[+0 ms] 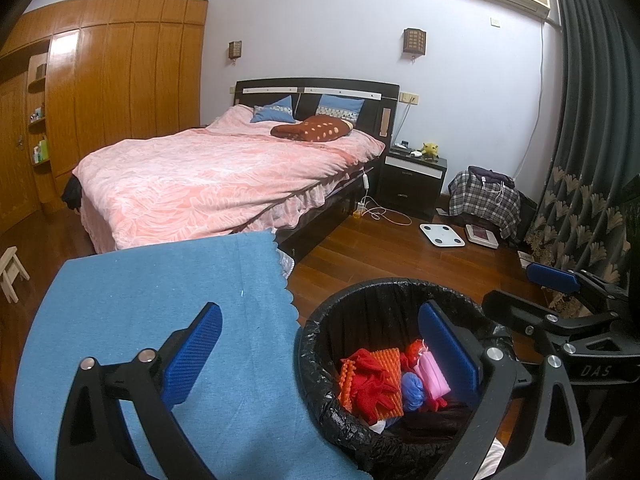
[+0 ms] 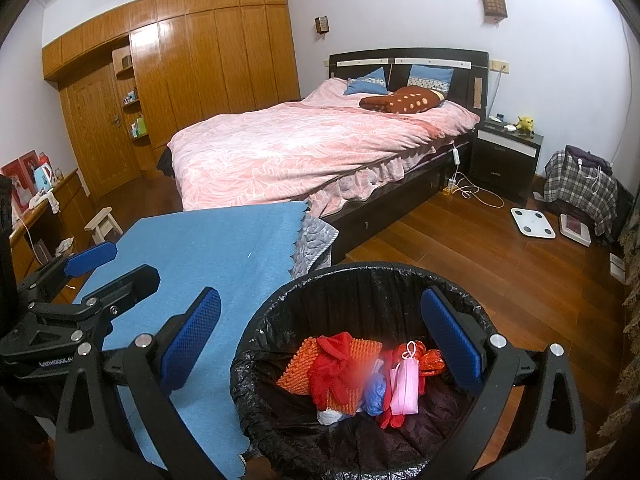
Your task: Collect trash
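A round bin with a black liner [image 1: 320,360] [image 2: 260,360] stands on the floor beside a blue-covered table [image 1: 152,304] [image 2: 208,256]. Inside lie red cloth [image 1: 372,384] [image 2: 336,368], an orange ridged pad [image 1: 390,364] [image 2: 296,372], a pink face mask [image 1: 432,378] [image 2: 404,388] and a blue wad [image 1: 412,388] [image 2: 376,390]. My left gripper [image 1: 324,356] hangs open and empty over the bin's left rim. My right gripper [image 2: 324,344] is open and empty above the bin. Each gripper appears in the other's view: right gripper [image 1: 560,300], left gripper [image 2: 92,264].
A bed with a pink cover [image 1: 208,176] [image 2: 312,148] fills the middle. A dark nightstand [image 1: 412,184] [image 2: 506,160], white scale [image 1: 442,235] [image 2: 532,222], plaid-covered pile [image 1: 484,200] [image 2: 580,188] and cables lie on the wood floor. A small stool [image 1: 12,272] [image 2: 104,222] stands left.
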Demonstrator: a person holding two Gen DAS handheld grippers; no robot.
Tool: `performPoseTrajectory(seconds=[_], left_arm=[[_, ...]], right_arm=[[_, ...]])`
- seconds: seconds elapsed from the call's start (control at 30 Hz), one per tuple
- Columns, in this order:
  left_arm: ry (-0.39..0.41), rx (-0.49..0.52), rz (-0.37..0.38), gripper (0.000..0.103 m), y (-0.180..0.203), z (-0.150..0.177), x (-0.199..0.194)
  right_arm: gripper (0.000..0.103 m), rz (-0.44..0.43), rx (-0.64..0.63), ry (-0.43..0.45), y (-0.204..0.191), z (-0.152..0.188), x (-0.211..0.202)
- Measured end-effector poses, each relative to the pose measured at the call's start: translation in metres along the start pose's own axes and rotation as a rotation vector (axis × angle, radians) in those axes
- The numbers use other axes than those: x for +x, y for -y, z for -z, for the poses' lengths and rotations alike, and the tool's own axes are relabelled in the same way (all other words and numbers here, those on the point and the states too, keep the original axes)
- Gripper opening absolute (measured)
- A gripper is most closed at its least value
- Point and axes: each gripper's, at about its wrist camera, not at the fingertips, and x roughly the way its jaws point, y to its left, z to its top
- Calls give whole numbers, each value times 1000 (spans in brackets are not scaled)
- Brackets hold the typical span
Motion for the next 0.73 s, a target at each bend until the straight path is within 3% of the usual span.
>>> performPoseTrajectory(seconds=[0.73], left_arm=[[-4, 0, -3, 97, -1, 3, 2]], right_arm=[[98, -1, 0, -3, -2, 0, 0]])
